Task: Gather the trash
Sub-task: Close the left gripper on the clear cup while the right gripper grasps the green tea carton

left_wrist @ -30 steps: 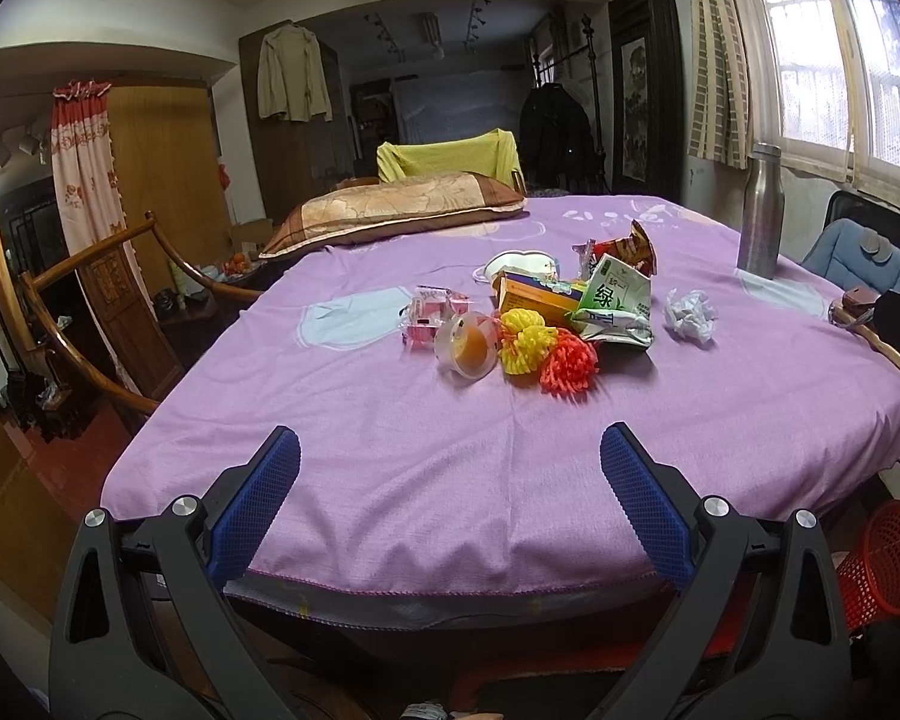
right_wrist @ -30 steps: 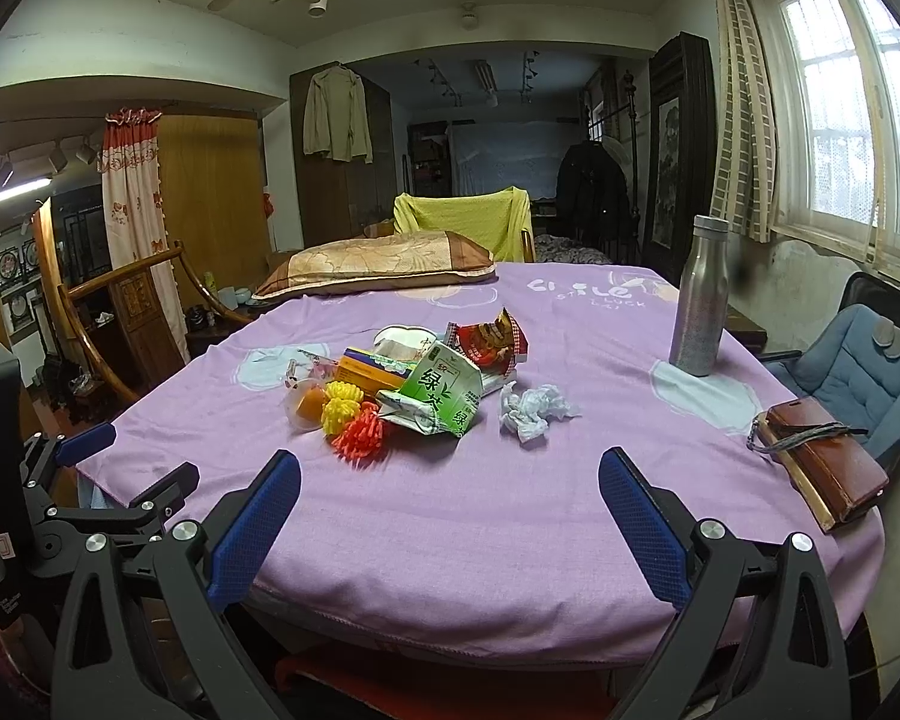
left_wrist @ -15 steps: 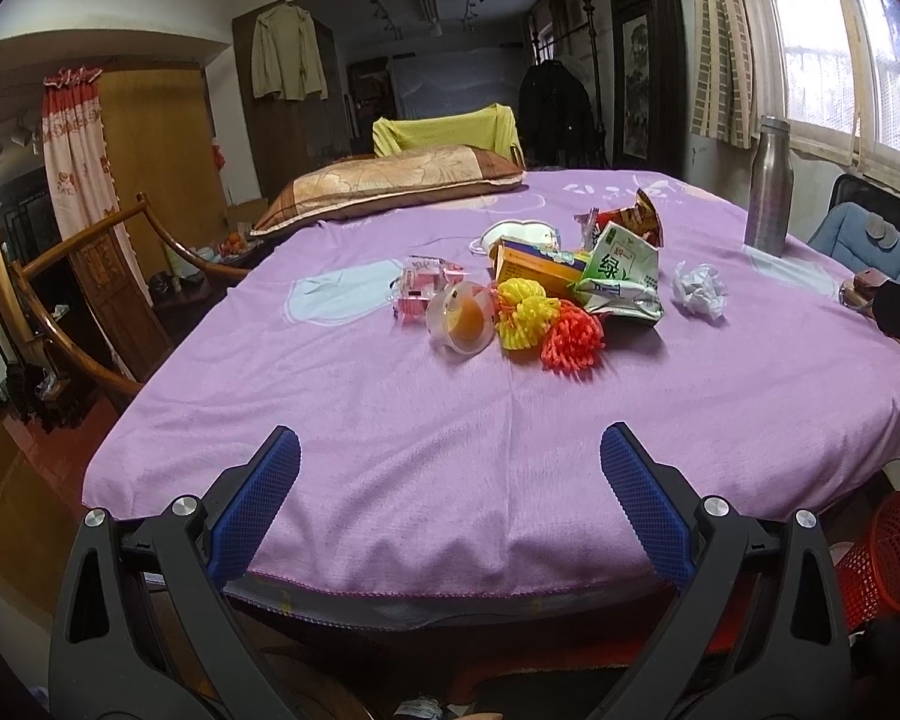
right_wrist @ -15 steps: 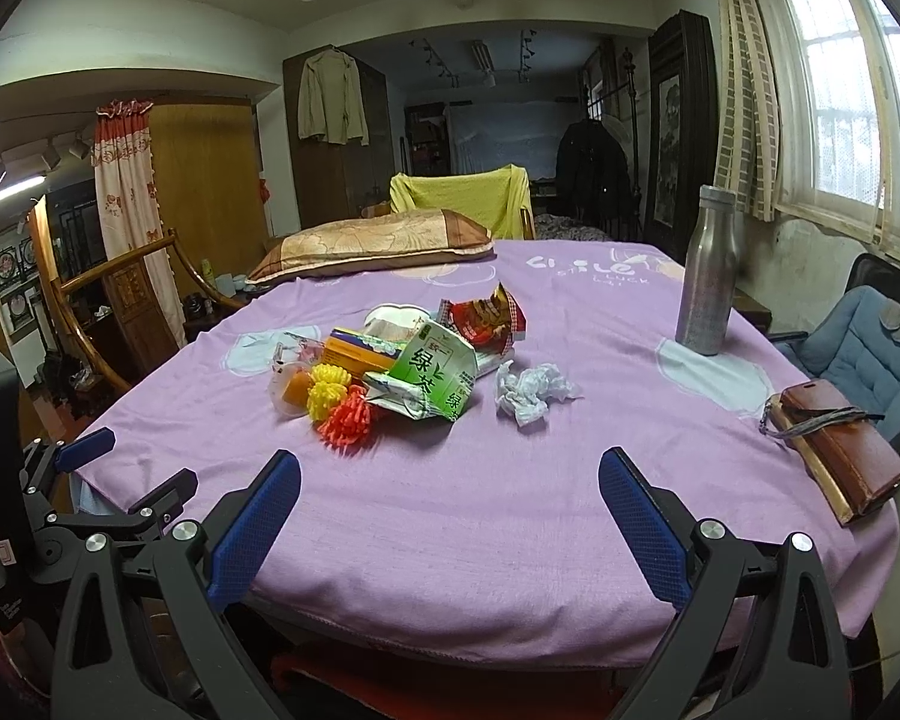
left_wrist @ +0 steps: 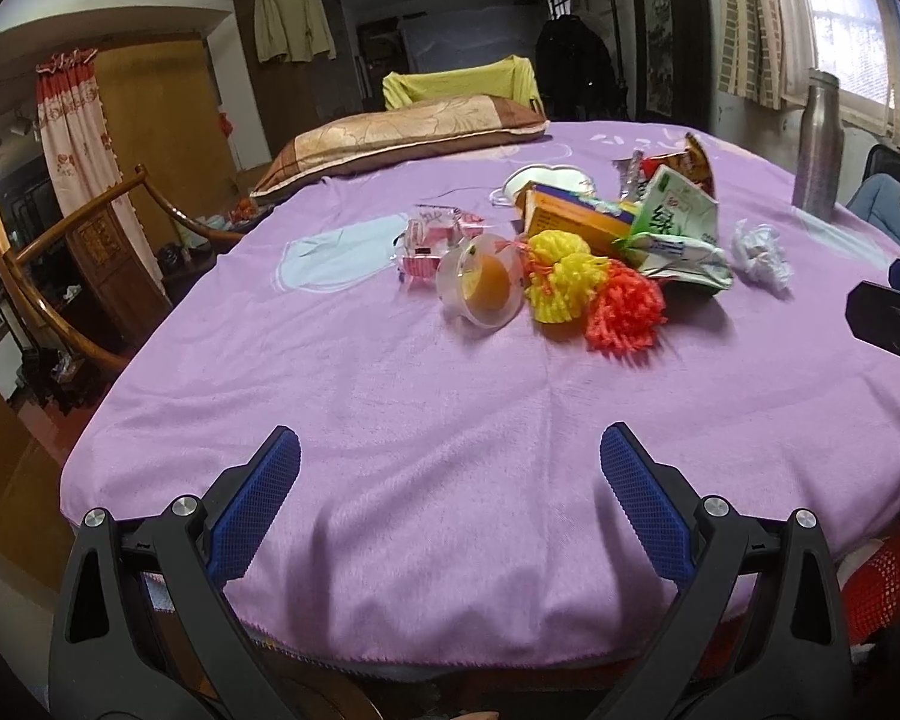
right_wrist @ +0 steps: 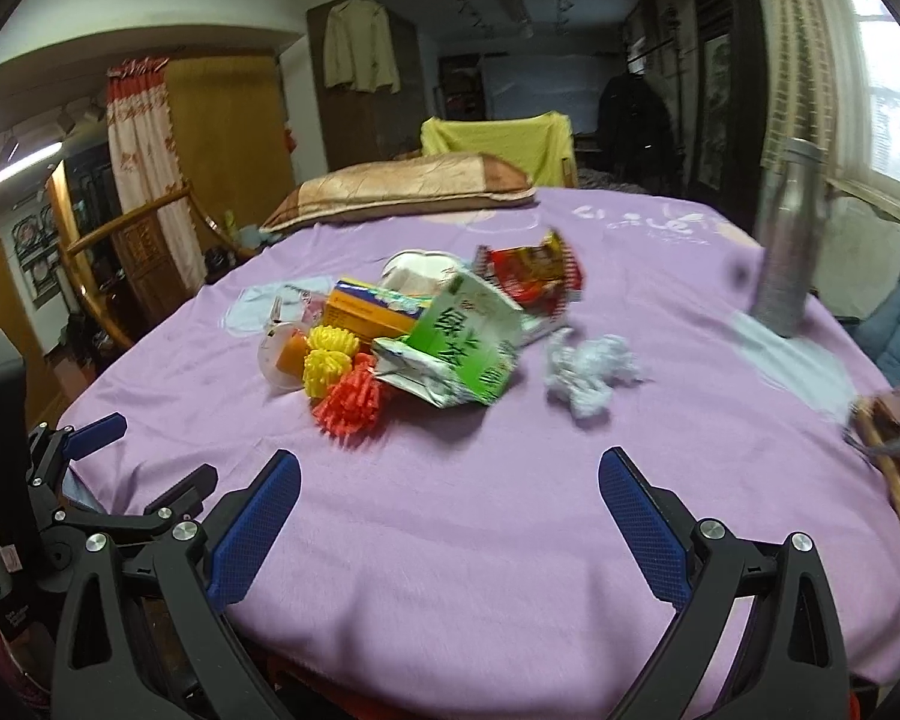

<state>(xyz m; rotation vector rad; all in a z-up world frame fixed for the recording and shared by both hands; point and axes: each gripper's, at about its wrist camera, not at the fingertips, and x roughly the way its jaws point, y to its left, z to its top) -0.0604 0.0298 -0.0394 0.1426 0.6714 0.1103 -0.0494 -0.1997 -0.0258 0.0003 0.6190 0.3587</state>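
Both grippers are w/ jaws spread wide and empty, hovering over the near edge of the table (left_wrist: 390, 420). Left gripper (left_wrist: 450, 504) faces the left side of the pile; right gripper (right_wrist: 450, 510) faces the middle, more toward the paper wad. From the right view the left gripper (right_wrist: 126, 456) shows at the low left, also spread wide.

Trash sits clumped mid-table on the purple cloth (right_wrist: 450, 540), well apart from both tools:
- clear cup (left_wrist: 480, 282) on its side w/ something orange inside, touching the yellow puffs (left_wrist: 561, 276)
- red puff (left_wrist: 627, 312) just right of the yellow ones, nearest item to the left gripper
- green carton (right_wrist: 468, 348), crushed, leaning on the orange box (right_wrist: 366, 315)
- red wrapper (right_wrist: 534, 270) behind the carton
- paper wad (right_wrist: 591, 372) alone, beside the carton, not touching as far as I can tell
- pink packet (left_wrist: 432, 237) behind the cup

Not trash, prob: steel bottle (right_wrist: 789, 240) upright far right, pillow (left_wrist: 402, 132) at the far edge, brown wallet (right_wrist: 894, 420) near the right edge. Red basket (left_wrist: 882, 576) peeks below the table edge at right; likely the bin.

My read: approach stage, 0 items collected yet. Wide jaws make sense since the things are bulky, soft and crushable. Paper wad looks the easiest 1st grab for the right: isolated, nothing to knock. The cup could roll if nudged.
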